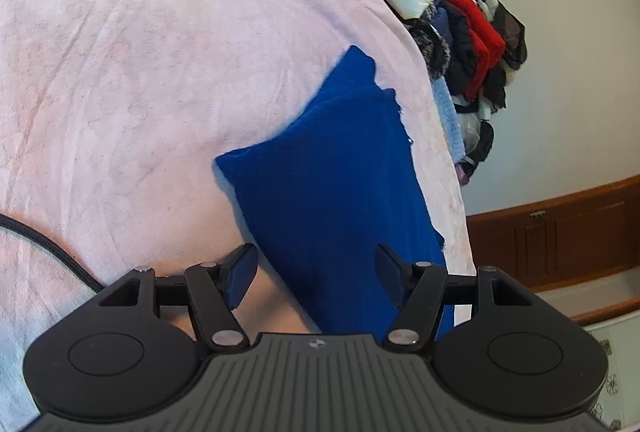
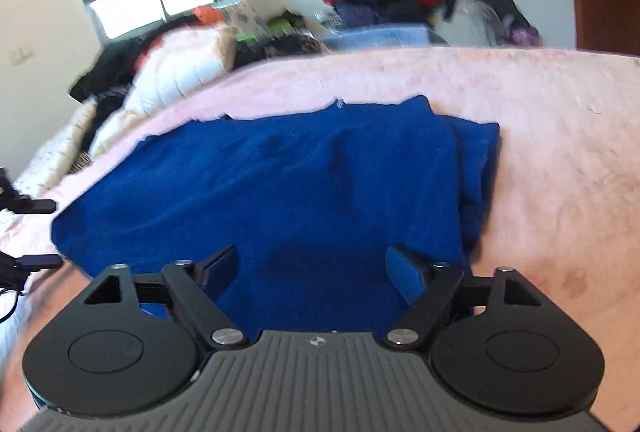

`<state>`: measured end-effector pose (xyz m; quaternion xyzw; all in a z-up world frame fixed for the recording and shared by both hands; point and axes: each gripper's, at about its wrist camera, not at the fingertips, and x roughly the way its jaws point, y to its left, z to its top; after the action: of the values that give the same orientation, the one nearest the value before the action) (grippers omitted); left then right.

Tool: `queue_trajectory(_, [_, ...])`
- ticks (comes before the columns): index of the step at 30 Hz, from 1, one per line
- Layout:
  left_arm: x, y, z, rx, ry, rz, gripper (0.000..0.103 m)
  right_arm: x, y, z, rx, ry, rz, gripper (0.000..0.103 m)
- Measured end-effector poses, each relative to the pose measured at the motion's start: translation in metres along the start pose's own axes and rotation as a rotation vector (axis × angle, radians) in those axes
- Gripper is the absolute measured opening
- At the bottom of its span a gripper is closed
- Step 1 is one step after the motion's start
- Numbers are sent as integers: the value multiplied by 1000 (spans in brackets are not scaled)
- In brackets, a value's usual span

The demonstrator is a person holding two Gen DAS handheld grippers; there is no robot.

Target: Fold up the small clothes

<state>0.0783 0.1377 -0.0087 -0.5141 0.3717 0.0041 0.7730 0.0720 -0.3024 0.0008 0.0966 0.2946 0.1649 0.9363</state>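
My left gripper (image 1: 316, 276) and right gripper (image 2: 312, 272) both gape wide, holding nothing, over the blue garment (image 2: 260, 183) lying on the pink blanket (image 2: 560, 119); risk: pinching blanket along with cloth

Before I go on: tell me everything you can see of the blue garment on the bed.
The blue garment is a deep royal blue, soft and fuzzy like fleece or knit. It lies spread fairly flat on the pink bedcover, with shallow wrinkles and one side doubled over in layered folds. The edge toward the clothes pile is uneven. Both grippers are open over it: the left gripper at one end, the right gripper above its near edge. Neither visibly pinches the cloth.
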Motion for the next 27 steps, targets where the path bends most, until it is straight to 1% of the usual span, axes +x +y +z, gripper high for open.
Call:
queue_trajectory(1, [2, 3, 0, -28, -17, -23, 64, -1, -3, 0, 20, -7, 9, 85])
queue_trajectory(2, [4, 5, 1, -45, -35, -30, 64, -1, -5, 0, 33, -10, 17, 86])
queue_trajectory(5, [11, 2, 3, -69, -100, -29, 64, 1, -6, -1, 44, -12, 39, 89])
queue_trajectory(7, [16, -6, 4, -30, -157, -3, 62, 1, -8, 0, 58, -15, 56, 90])
queue_trajectory(8, [18, -12, 2, 8, -186, 22, 58, 0, -9, -1, 69, -18, 66, 91])
queue_trajectory(9, [20, -20, -1, 63, -223, 74, 25, -1, -11, -1, 81, -21, 75, 91])
queue_trajectory(10, [26, -29, -5, 134, -244, 149, 5, -2, -13, -1, 94, -26, 84, 91])
queue_trajectory(11, [31, -35, -9, 188, -256, 212, 5, -2, -15, -1, 104, -29, 91, 91])
queue_trajectory(13, [32, -42, -19, 238, -300, 263, 4, -3, -17, -2, 120, -33, 101, 91])
queue_trajectory(14, [33, -51, -25, 290, -325, 295, 4, -3, -18, -3, 126, -35, 106, 91])
queue_trajectory(15, [34, -62, -34, 373, -360, 333, 4, -3, -19, -3, 131, -37, 111, 91])
queue_trajectory(17, [36, -86, -56, 556, -415, 323, 4, -4, -21, -3, 144, -40, 123, 92])
queue_trajectory(19, [41, -113, -94, 823, -477, 323, 4, -4, -23, -3, 159, -43, 137, 93])
queue_trajectory(20, [47, -122, -112, 942, -477, 312, 4, -4, -24, -4, 167, -45, 143, 93])
queue_trajectory(21, [53, -126, -125, 1011, -452, 300, 4, -4, -25, -4, 174, -47, 148, 93])
queue_trajectory(22, [63, -128, -137, 1050, -409, 288, 5, -5, -26, -4, 181, -49, 153, 93])
queue_trajectory(24, [80, -123, -148, 1057, -338, 285, 5, -5, -27, -4, 192, -51, 161, 93])
queue_trajectory(26, [89, -119, -149, 1048, -306, 308, 5, -5, -28, -4, 200, -53, 166, 93])
queue_trajectory(27, [86, -117, -145, 1026, -308, 290, 5, -6, -27, -5, 202, -54, 167, 93])
